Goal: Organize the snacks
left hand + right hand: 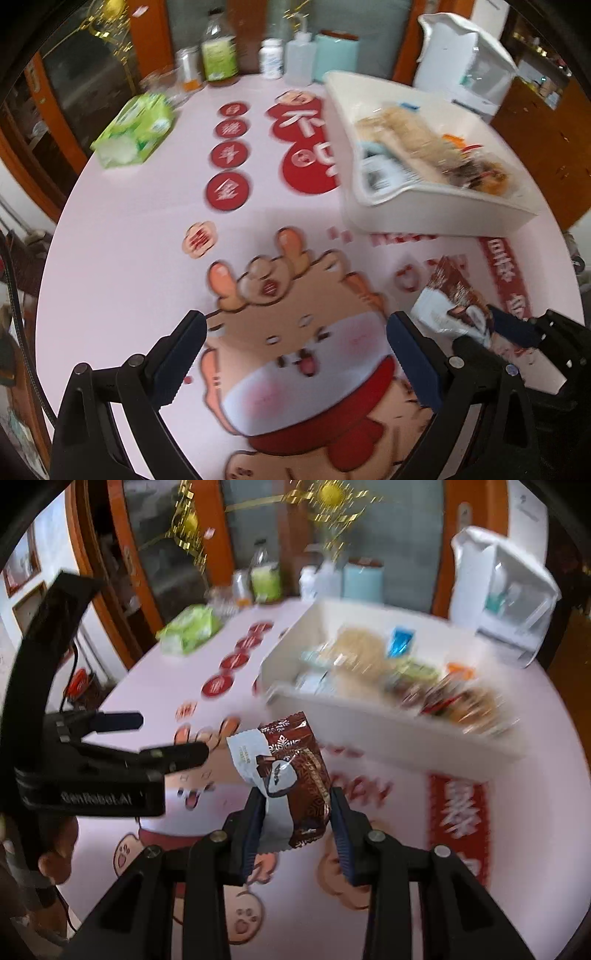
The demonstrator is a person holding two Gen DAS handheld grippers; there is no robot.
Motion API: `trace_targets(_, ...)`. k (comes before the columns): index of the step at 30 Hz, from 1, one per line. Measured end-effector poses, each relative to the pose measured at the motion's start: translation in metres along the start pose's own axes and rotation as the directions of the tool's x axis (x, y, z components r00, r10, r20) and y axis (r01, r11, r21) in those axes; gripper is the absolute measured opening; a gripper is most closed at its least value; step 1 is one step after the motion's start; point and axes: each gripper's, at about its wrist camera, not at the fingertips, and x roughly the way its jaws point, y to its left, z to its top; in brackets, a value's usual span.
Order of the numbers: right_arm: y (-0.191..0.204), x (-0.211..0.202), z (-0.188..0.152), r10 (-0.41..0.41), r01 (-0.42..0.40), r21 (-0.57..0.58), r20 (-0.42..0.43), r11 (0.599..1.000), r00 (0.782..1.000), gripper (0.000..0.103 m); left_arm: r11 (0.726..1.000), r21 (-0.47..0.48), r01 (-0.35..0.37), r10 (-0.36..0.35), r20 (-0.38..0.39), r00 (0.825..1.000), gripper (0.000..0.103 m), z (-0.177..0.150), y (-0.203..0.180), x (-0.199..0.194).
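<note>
Right gripper [295,812] is clamping the packet [291,775]; left gripper [295,354] is hanging open. You are carrying: clear the bin [369,727] wall before releasing.

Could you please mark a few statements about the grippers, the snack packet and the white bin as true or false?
1. The right gripper grips a brown-and-white snack packet. True.
2. The left gripper holds a packet. False: its jaws are open and empty.
3. The white plastic bin is empty. False: it holds several packets.
4. A green tissue pack lies on the pink printed tablecloth. True.
</note>
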Motion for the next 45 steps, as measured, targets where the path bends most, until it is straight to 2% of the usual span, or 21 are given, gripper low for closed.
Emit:
trace_targets(6, -0.04, -0.038, 0.036, -0.032, 0.034, -0.02, 0.103, 0.999, 0.994, 0.036, 1.0, 0.016, 0.021, -0.022, 0.057, 0.998, 0.098, 0.028, -0.043, -0.03)
trace_targets(15, -0.119, -0.061, 0.098, -0.066, 0.058, 0.046, 0.182, 0.997, 0.981, 0.036, 1.0, -0.018, -0.024, 0.026, 0.158, 0.987, 0.098, 0.095, -0.094, -0.064)
trace_targets(17, -0.131, -0.064, 0.109, -0.081, 0.072, 0.054, 0.196, 0.996, 0.977, 0.037, 0.999, -0.026, -0.048, 0.052, 0.177, 0.983, 0.103, 0.113, -0.106, -0.07)
trace_targets(23, -0.16, -0.065, 0.144, -0.122, 0.1, 0.101, 0.246, 0.99, 0.962, 0.037, 0.996, -0.029, -0.09, 0.094, 0.218, 0.971, 0.103, 0.153, -0.135, -0.076)
trace_targets(29, -0.167, -0.048, 0.164, -0.131, 0.107, 0.108, 0.244, 0.988, 0.961, 0.038, 0.991, -0.013, -0.136, 0.135, 0.255, 0.957, 0.103, 0.183, -0.157, -0.075)
trace_targets(32, -0.168, -0.033, 0.166, -0.129, 0.105, 0.119, 0.209, 0.987, 0.969, 0.048, 0.989, -0.015, -0.145, 0.144, 0.256, 0.956, 0.103, 0.193, -0.163, -0.071)
trace_targets(35, -0.172, -0.019, 0.164, -0.108, 0.082, 0.146, 0.181, 0.986, 0.977, 0.051, 0.988, -0.009, -0.155, 0.152, 0.249, 0.956, 0.102, 0.201, -0.165, -0.063)
trace_targets(39, -0.176, -0.011, 0.159, -0.091, 0.064, 0.179, 0.15, 0.982, 0.984, 0.066, 0.986, -0.013, -0.167, 0.166, 0.224, 0.96, 0.102, 0.203, -0.162, -0.052)
trace_targets(45, -0.174, -0.012, 0.151, -0.095, 0.067, 0.197, 0.136, 0.978, 0.986, 0.07, 0.987, -0.029, -0.161, 0.163, 0.196, 0.967, 0.102, 0.198, -0.152, -0.044)
